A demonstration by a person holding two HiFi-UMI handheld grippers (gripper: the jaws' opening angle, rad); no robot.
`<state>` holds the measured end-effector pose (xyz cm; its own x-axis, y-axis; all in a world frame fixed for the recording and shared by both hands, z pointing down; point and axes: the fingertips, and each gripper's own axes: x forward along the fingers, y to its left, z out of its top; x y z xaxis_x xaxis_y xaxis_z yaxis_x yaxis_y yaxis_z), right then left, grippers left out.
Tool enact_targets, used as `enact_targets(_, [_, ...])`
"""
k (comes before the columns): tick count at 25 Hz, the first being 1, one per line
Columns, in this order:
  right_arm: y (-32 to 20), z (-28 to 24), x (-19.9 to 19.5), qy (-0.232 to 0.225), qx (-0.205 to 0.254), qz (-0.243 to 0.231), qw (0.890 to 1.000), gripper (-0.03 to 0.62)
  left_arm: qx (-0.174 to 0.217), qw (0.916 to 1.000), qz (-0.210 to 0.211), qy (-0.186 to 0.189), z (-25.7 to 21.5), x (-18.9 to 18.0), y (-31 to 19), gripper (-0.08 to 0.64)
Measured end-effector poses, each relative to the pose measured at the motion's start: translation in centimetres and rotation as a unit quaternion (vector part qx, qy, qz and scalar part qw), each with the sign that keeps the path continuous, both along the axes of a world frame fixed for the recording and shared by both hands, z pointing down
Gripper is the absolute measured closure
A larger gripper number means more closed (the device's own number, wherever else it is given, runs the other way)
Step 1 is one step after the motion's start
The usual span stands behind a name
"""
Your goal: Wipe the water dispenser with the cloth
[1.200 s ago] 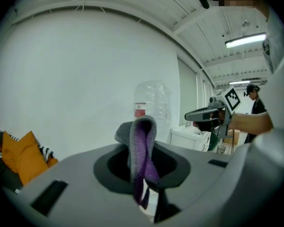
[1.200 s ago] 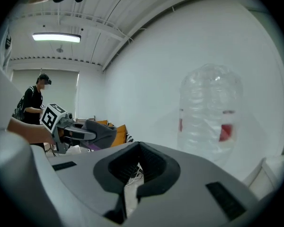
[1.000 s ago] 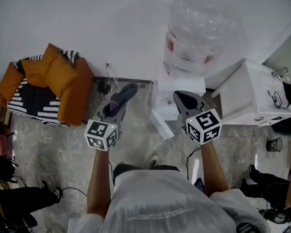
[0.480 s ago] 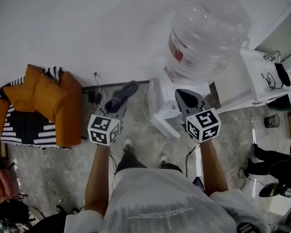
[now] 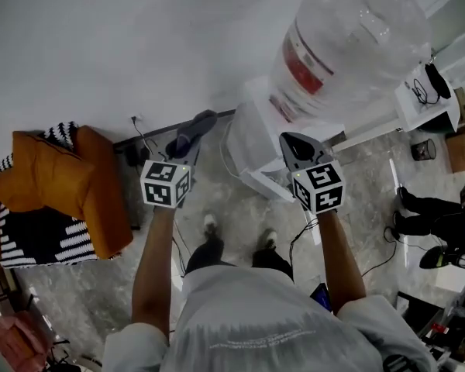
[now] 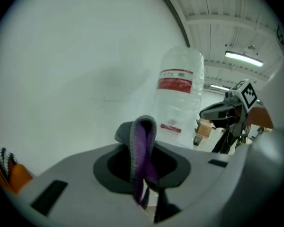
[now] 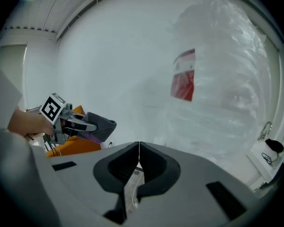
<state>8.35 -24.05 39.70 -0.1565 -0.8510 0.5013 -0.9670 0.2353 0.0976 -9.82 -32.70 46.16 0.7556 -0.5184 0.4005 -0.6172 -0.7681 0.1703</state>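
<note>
The white water dispenser point(image 5: 252, 142) stands against the wall with a big clear bottle point(image 5: 349, 41) on top, red label facing me. My left gripper point(image 5: 194, 134) is shut on a grey and purple cloth point(image 5: 198, 126), left of the dispenser and apart from it. In the left gripper view the cloth point(image 6: 141, 150) hangs folded between the jaws, with the bottle point(image 6: 180, 100) ahead. My right gripper point(image 5: 294, 147) is shut with nothing in it, just in front of the dispenser. The right gripper view has the bottle point(image 7: 217, 74) close on the right.
An orange armchair point(image 5: 58, 188) with a striped cushion sits at the left. A white cabinet point(image 5: 418, 91) stands right of the dispenser, with cables on it. Cables trail on the stone floor point(image 5: 240, 215). Someone's legs and shoes point(image 5: 430, 231) show at the far right.
The view has swung so the dispenser and bottle sit higher and more to the right, and the armchair lower left. Both grippers keep their poses, the left still holding the cloth.
</note>
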Motion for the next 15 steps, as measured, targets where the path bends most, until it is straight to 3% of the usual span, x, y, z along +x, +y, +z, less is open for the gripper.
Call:
enact_targets(7, [-0.9,3.4,0.4,0.01,-0.045,0.049,0.998,0.577,-0.057,0.9983,0.012,0.005,4.9,0.8,-3.4,0.479])
enact_targets(15, [-2.3,6.3,2.0,-0.01,-0.093,0.087,0.992,0.577,-0.105,0.9932,0.047,-0.012,10.9,4.5,-5.7,0.479])
